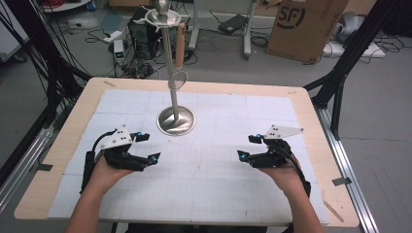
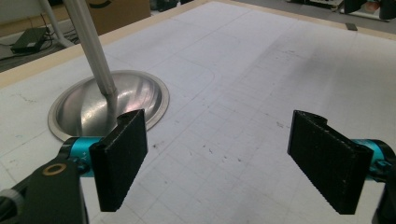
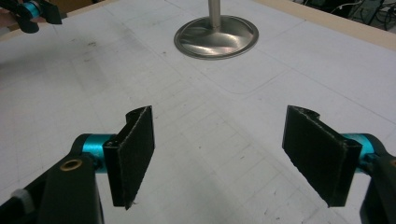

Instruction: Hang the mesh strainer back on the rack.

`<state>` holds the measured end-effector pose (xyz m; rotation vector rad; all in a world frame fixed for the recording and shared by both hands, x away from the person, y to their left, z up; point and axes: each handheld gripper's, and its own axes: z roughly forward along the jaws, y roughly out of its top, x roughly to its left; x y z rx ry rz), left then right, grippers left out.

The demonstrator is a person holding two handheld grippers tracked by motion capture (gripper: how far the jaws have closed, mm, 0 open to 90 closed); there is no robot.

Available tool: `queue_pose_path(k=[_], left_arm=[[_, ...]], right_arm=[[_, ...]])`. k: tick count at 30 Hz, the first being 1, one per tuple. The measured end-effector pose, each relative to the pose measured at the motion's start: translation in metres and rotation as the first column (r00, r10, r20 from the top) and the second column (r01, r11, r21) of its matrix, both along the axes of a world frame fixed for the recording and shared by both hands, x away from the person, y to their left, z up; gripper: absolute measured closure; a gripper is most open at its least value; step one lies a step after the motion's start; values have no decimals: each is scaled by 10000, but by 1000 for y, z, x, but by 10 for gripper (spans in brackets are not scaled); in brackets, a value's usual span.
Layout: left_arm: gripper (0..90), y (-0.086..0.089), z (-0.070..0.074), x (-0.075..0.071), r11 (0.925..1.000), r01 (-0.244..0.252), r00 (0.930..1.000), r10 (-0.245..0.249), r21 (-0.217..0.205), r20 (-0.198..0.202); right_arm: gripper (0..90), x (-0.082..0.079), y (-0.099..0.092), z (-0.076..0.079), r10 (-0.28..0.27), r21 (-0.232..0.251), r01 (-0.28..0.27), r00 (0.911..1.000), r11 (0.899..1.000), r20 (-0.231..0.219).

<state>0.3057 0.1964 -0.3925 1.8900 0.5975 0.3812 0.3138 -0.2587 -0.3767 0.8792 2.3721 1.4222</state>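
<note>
A steel stand rises from the far middle of the white mat; its round base (image 1: 176, 121) carries a thin pole (image 1: 170, 63) with a small ring (image 1: 178, 80) and a dish with a ball on top (image 1: 163, 14). My left gripper (image 1: 148, 146) rests low at the mat's left, open, with nothing between its black pads. In the left gripper view the left gripper (image 2: 219, 140) points past the stand base (image 2: 140, 93). My right gripper (image 1: 247, 147) hovers at the right, also open and empty. The right gripper (image 3: 219, 126) faces the base (image 3: 216, 37), well short of it.
A white gridded mat (image 1: 209, 170) covers the wooden table (image 1: 320, 145). Black frame struts (image 1: 340, 73) stand beside the table's right and left edges. Beyond the far edge the floor holds cables, a computer case (image 1: 141, 29) and a cardboard box (image 1: 303, 26).
</note>
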Motion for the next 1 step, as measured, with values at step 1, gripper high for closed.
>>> queue_pose_path(k=[1], left_arm=[[206, 0, 0, 0, 10000, 3, 10000, -3, -12, 4]], right_arm=[[245, 0, 0, 0, 22, 2, -22, 10000, 10000, 18]])
